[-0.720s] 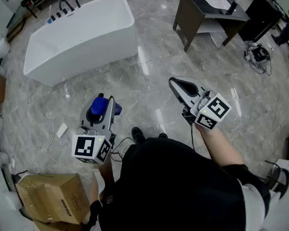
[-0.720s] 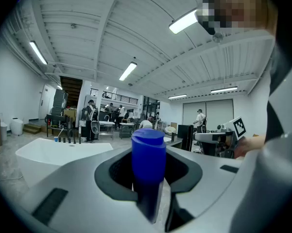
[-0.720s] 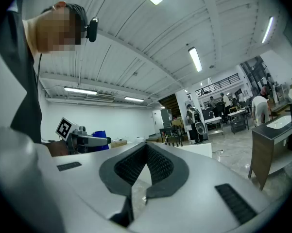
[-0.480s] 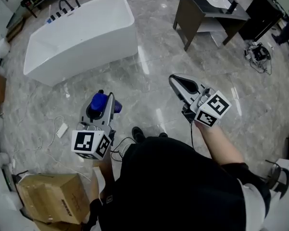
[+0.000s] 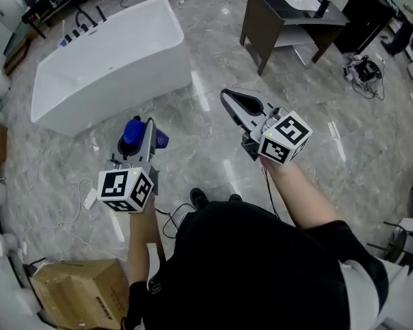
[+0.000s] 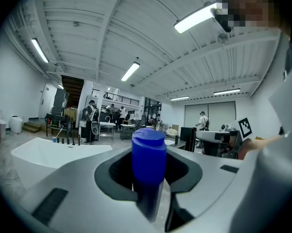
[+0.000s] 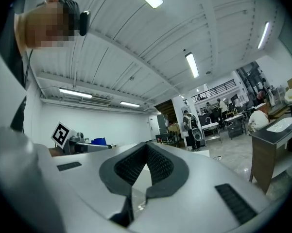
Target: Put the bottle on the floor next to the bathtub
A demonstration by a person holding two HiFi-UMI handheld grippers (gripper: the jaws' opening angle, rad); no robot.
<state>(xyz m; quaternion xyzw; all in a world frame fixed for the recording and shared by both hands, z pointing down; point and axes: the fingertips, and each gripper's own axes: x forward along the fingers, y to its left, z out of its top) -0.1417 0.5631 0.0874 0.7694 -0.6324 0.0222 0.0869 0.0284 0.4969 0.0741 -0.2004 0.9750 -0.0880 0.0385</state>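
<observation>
Left gripper [image 5: 148, 133] clamps the blue bottle [image 6: 148, 164], upright, cap on top; right gripper [image 5: 235, 105] closed on nothing, held well apart to the right. Bathtub [image 5: 110, 60] lies ahead and slightly left of the left gripper, long side facing it. Bare floor [image 5: 192, 126] between gives open room to lower the bottle near the tub wall.

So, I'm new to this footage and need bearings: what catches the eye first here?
The bright blue plastic bottle stands out, clamped in the left gripper above the grey marbled floor. Beyond it sits the long white bathtub, top left in the head view; the right gripper is shut and empty.
</observation>
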